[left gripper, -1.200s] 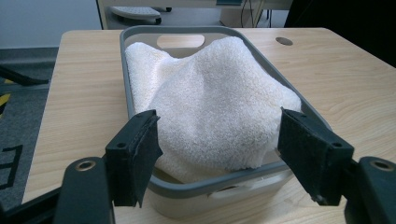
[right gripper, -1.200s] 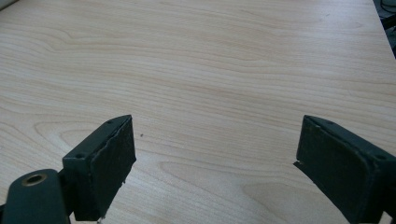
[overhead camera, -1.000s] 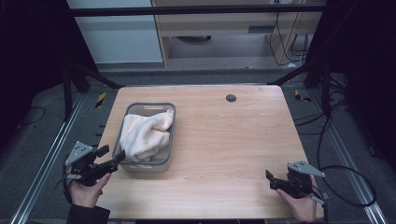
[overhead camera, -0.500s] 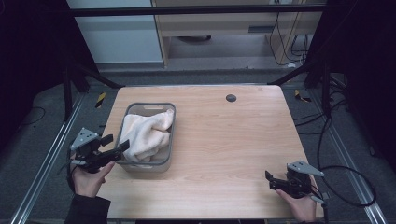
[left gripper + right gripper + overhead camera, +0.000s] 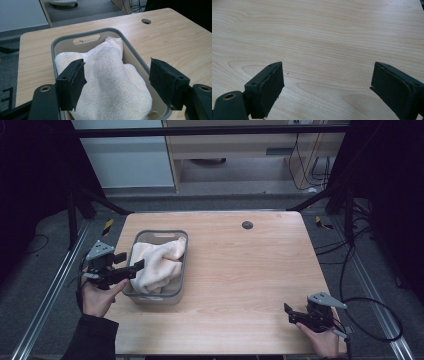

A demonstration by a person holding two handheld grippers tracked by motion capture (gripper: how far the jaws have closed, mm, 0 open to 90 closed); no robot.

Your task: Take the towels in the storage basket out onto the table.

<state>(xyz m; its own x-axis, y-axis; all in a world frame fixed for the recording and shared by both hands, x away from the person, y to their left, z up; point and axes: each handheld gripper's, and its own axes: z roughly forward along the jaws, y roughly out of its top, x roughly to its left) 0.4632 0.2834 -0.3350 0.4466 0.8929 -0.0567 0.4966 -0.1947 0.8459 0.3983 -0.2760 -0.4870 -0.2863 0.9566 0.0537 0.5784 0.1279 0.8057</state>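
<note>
Far left in the high view, the person's left hand (image 5: 96,296) holds the left gripper (image 5: 134,267) w/ its tips over the near-left rim of the grey basket (image 5: 159,294); whether a tip touches the rim or the cloth can't be told from up there, the tips are too small and dark. In the left gripper view the jaws stand wide apart, nothing between the pads but air, and they straddle the basket from above: one pad over the left wall, the other over the right wall. A cream towel (image 5: 110,82) lies bunched inside the basket, heaped above the rim on the near side, approx. filling it; a slot handle shows in the far wall. The basket sits on the left part of the wooden table (image 5: 260,270). Toward the far edge, mid-table, is a small dark round hole (image 5: 247,225). At the near-right corner the right hand (image 5: 322,340) holds the right gripper (image 5: 290,312) low over bare wood, pointing left. In the right gripper view its jaws are also spread wide, gripping nothing, w/ plain tabletop beyond the pads.
</note>
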